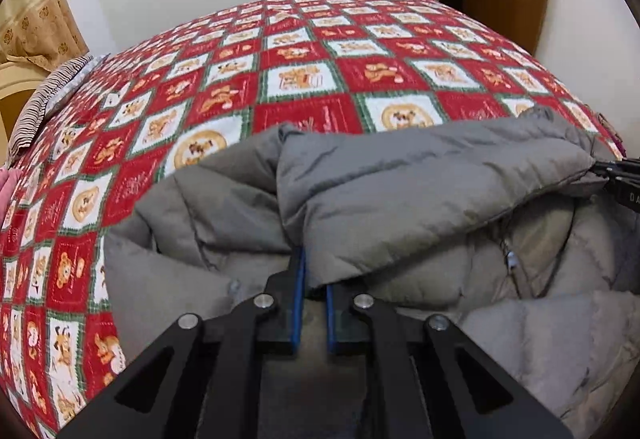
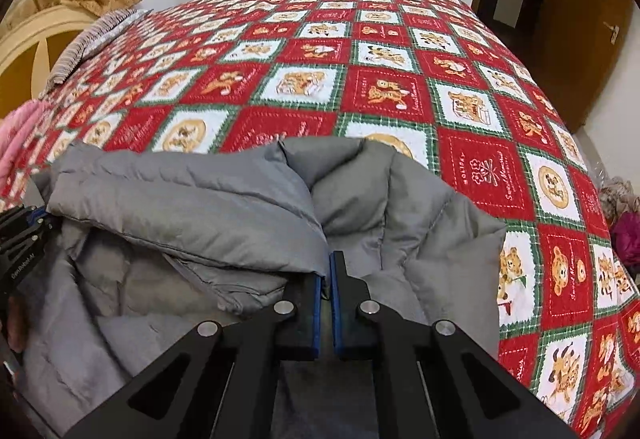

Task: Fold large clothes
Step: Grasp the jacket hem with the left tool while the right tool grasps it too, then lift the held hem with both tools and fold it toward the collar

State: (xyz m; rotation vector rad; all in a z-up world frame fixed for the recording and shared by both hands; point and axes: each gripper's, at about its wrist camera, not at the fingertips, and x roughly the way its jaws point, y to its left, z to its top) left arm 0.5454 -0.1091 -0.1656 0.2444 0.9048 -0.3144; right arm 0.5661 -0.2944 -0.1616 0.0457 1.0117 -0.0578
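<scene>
A large grey padded jacket lies on the bed at the near edge; it also shows in the right wrist view. A raised fold of it spans between the two grippers. My left gripper is shut on the left end of this fold. My right gripper is shut on the right end. The right gripper shows at the right edge of the left wrist view, and the left gripper at the left edge of the right wrist view. The fingertips are hidden in the fabric.
The bed carries a red, white and green checked quilt with bear prints. A striped pillow and a pink cloth lie at the left. A wooden door stands at the right. A heap of clothes lies beside the bed.
</scene>
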